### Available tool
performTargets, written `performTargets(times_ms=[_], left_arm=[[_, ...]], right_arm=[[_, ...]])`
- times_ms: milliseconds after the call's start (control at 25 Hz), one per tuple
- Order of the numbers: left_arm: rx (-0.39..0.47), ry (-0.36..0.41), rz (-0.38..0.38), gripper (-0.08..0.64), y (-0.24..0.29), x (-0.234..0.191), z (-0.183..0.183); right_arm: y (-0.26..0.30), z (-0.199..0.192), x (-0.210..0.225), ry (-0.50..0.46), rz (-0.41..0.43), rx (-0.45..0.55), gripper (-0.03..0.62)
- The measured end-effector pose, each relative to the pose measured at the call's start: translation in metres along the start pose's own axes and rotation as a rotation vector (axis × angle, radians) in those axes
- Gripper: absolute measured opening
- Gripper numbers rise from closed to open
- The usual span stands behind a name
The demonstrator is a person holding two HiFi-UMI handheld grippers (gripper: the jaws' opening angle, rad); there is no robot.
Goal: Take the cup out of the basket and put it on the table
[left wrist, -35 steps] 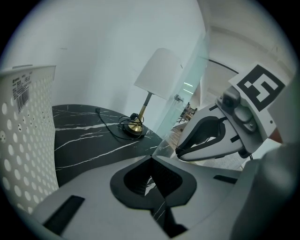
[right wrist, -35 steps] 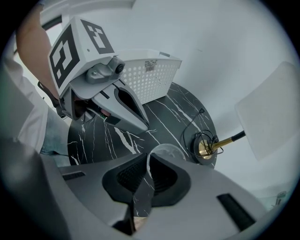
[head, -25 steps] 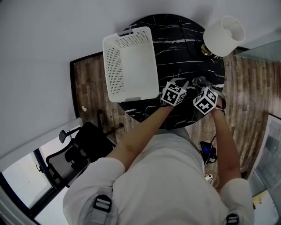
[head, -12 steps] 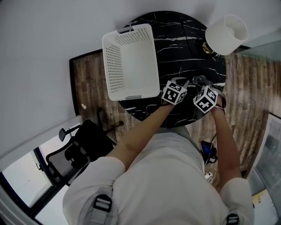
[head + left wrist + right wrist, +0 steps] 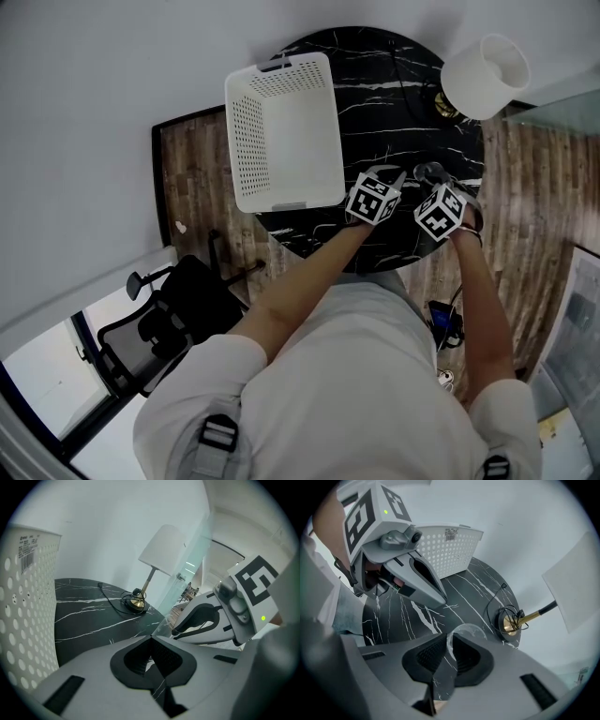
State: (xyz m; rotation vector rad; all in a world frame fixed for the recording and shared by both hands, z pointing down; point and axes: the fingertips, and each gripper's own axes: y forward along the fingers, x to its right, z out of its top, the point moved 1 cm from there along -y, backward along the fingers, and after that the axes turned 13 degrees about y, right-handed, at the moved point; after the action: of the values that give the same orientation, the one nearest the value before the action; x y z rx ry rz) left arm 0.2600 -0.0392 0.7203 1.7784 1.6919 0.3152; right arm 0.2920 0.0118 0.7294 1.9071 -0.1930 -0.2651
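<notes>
At the lower left of the head view an office chair (image 5: 155, 323) stands on the wooden floor (image 5: 192, 178). To its right, in the upper middle of the frame, the white perforated basket (image 5: 246, 141) sits on the left part of the round black marble table (image 5: 394, 94); its inside shows only bare white walls and bottom.

Right of the basket, near the table's lower edge, the left gripper (image 5: 150, 640) is held over the dark top. In the left gripper view its two pads meet at the tips, with only the marble showing through the small opening below them, so it is closed and has hold of nothing. The basket's holed wall fills the left edge of that view.

Just to the right, close beside it, is the right gripper (image 5: 450, 641). In the right gripper view its jaws are drawn almost together, and the thin wall of the clear cup (image 5: 468, 631) runs between the pads, its rounded rim rising just past them. The cup is out of the basket, over the right part of the table; whether it touches the top cannot be told.

At the upper right stands a lamp (image 5: 483, 77) with a white shade, its brass base and coiled black cord (image 5: 499, 599) on the table near the far edge.
</notes>
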Motion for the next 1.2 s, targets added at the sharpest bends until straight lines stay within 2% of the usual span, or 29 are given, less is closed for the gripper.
performTargets(times_ms=[360, 560, 840, 1000, 1200], left_arm=[[0.042, -0.006, -0.005, 0.006, -0.02, 0.007, 0.021], [0.076, -0.031, -0.005, 0.006, -0.034, 0.011, 0.036], [0.188, -0.035, -0.025, 0.006, -0.073, 0.028, 0.078], [0.258, -0.031, -0.027, 0.006, -0.105, 0.034, 0.105], [0.34, -0.016, 0.014, 0.006, -0.156, 0.029, 0.126]], right_arm=[[-0.017, 0.01, 0.001, 0.036, -0.011, 0.041, 0.026], [-0.039, 0.02, 0.004, 0.097, -0.017, 0.099, 0.025], [-0.086, 0.043, 0.005, 0.191, -0.02, 0.239, 0.025], [-0.125, 0.07, -0.001, 0.23, -0.017, 0.359, 0.025], [-0.174, 0.109, -0.014, 0.248, -0.002, 0.534, 0.023]])
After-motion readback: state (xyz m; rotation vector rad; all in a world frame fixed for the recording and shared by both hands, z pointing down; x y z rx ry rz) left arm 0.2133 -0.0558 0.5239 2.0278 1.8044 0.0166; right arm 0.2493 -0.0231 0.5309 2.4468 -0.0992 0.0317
